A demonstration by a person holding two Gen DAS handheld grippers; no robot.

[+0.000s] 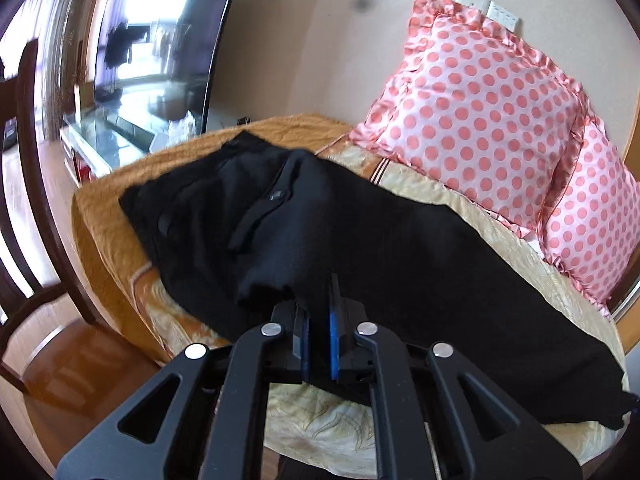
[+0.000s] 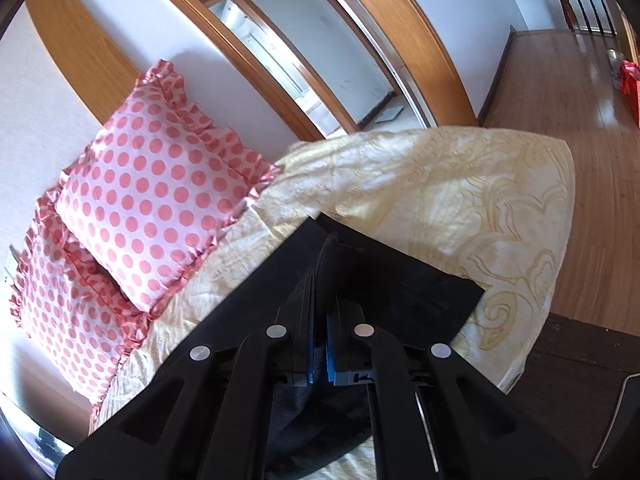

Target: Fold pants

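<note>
— What have you got in your claws?

— The black pants (image 1: 360, 216), soft matte knit, lying long across the bed (image 1: 112, 216). My left gripper (image 1: 319, 312) is pinched tight on a bunched fold near the crotch; my right gripper (image 2: 320, 304) is clamped on a raised ridge of cloth near the square-cut hem.

— And under them?

— A glossy cream quilted bedspread (image 2: 460, 184) with swirls — two frilled pink polka-dot pillows (image 1: 480, 92) just beside the pants.
</note>
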